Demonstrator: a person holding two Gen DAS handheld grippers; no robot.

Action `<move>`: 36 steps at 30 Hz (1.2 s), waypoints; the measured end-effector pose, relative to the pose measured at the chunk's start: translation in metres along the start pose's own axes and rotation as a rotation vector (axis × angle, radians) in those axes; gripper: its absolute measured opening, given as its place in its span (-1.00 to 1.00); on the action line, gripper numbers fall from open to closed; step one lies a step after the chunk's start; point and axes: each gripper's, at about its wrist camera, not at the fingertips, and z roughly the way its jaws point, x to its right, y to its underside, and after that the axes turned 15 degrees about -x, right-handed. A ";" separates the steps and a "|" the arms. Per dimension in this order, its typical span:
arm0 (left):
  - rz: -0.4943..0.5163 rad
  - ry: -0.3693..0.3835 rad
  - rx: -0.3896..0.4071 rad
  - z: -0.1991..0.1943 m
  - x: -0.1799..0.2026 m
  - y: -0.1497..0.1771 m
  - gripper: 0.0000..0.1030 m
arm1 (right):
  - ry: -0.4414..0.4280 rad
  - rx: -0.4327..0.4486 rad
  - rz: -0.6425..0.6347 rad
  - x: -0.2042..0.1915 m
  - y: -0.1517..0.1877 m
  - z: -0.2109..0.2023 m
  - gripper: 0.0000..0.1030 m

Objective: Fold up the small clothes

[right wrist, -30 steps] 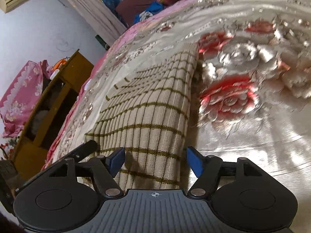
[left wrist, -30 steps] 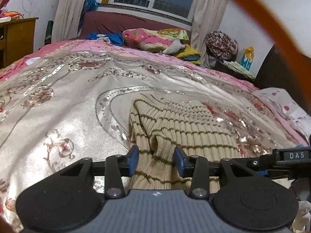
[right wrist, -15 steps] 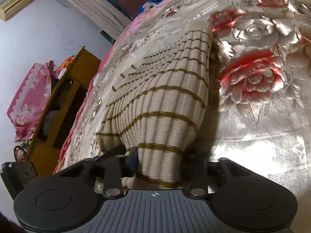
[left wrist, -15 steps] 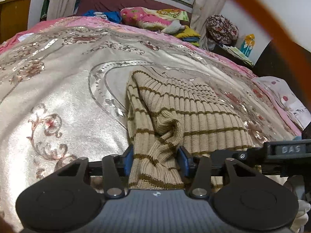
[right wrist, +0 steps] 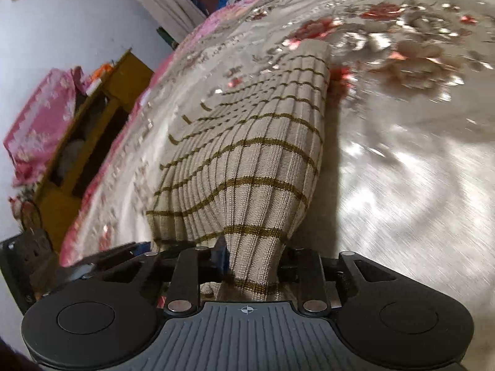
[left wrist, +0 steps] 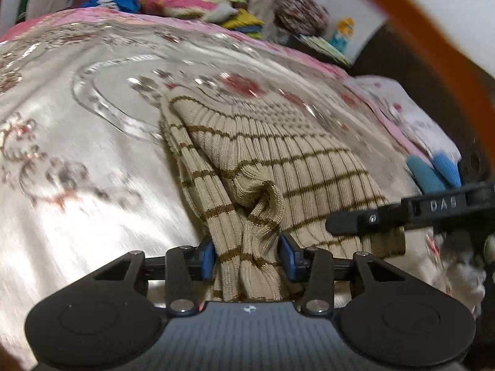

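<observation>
In the left wrist view, a bunched near edge of the beige striped knit garment [left wrist: 278,154] is clamped between the blue pads of the left gripper [left wrist: 247,256], and the rest is spread over the shiny floral bedspread [left wrist: 77,154]; part of the other tool [left wrist: 402,213] is seen at the right. In the right wrist view, the garment's near corner is pinched by the right gripper [right wrist: 252,266], closed on the cloth, which is stretched away across the bedspread; a wooden cabinet [right wrist: 92,130] is seen at the left.

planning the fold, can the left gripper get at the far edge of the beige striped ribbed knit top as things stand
Probably not yet: the left gripper is shut on the near hem of the beige striped ribbed knit top, so it is occupied.
</observation>
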 end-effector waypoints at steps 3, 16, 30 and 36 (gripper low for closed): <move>0.029 -0.035 0.010 -0.011 0.012 0.002 -0.10 | 0.028 0.035 -0.004 0.004 0.012 -0.018 -0.33; 0.089 -0.203 0.163 -0.008 0.032 -0.062 -0.11 | 0.148 0.253 -0.140 -0.023 -0.016 -0.038 -0.38; -0.049 -0.195 0.170 -0.011 0.009 -0.034 -0.13 | 0.149 0.191 -0.181 -0.041 -0.047 -0.002 -0.33; -0.083 -0.149 0.242 -0.024 0.004 -0.004 -0.13 | 0.182 0.158 -0.261 -0.089 -0.066 0.012 -0.11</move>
